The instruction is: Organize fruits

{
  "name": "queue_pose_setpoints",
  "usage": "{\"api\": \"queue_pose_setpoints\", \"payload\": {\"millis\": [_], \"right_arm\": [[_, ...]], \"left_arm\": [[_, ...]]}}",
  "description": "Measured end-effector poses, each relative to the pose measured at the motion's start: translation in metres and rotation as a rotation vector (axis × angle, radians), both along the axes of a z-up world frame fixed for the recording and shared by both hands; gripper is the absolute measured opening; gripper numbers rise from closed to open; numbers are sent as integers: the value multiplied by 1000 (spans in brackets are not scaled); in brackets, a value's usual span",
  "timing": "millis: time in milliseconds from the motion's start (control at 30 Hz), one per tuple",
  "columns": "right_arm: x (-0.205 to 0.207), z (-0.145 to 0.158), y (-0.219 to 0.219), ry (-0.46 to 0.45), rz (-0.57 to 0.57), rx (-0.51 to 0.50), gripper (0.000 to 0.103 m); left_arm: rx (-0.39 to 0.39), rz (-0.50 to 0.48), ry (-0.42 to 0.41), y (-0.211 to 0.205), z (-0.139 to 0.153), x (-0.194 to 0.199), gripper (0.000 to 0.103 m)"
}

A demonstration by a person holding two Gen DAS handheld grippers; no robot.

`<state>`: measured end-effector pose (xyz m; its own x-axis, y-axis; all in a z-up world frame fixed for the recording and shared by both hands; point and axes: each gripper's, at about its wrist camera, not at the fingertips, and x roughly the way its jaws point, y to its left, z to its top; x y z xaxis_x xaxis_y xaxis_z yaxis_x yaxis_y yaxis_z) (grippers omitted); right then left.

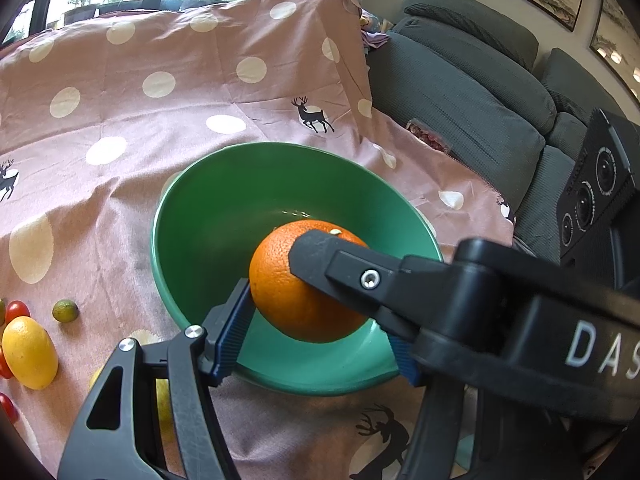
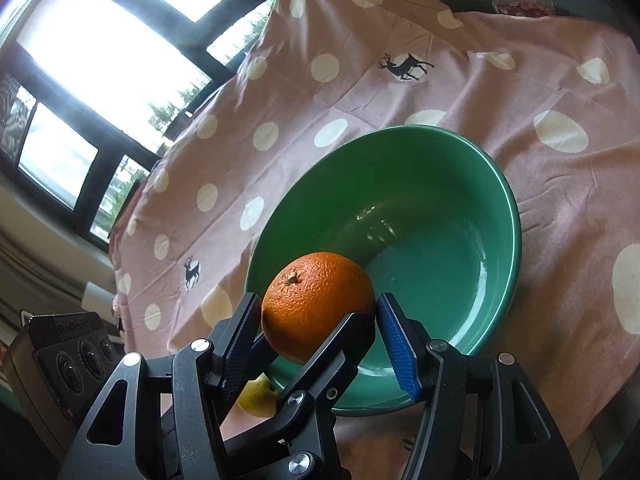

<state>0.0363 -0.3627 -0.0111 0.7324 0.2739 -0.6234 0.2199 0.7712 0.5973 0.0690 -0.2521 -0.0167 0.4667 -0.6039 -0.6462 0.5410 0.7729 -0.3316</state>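
Note:
An orange (image 1: 296,292) hangs over the near rim of an empty green bowl (image 1: 224,200). In the left wrist view my left gripper (image 1: 316,328) has its blue pads on both sides of the orange, and the right gripper's black finger (image 1: 344,264) crosses in front of it. In the right wrist view the orange (image 2: 316,300) sits between my right gripper's (image 2: 316,328) blue pads (image 2: 396,340), and the left gripper's finger (image 2: 332,356) crosses beneath it. Both grippers appear closed on the orange above the bowl (image 2: 440,168).
A pink dotted cloth (image 1: 160,92) covers the table. At the left lie a yellow lemon (image 1: 30,352), a small green lime (image 1: 65,311) and red cherry tomatoes (image 1: 17,311). A yellow fruit (image 2: 258,398) lies by the bowl's near side. A grey sofa (image 1: 460,92) stands at the right.

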Motion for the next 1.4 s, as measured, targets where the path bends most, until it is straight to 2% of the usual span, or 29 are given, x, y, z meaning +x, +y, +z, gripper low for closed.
{"api": "queue_pose_setpoints", "payload": {"millis": [500,600,1000,1167,1400], "right_arm": [[-2,-3,1,10,-19,2,63],[-1,-2,2,35,-40,-39,63],[0,0,9,26,-34,-39,63],[-1,6,15,15,-29,-57,63],[-7,17,26,-15,-13,-76,63]], "left_arm": [[29,41,2,-2,-2,0,60],[51,57,-6,-2,-2,-1,60],[91,95,-66,13,9,-9,61],[93,102,-59,21,15,-11,64],[81,195,-52,52,26,-17,67]]}}
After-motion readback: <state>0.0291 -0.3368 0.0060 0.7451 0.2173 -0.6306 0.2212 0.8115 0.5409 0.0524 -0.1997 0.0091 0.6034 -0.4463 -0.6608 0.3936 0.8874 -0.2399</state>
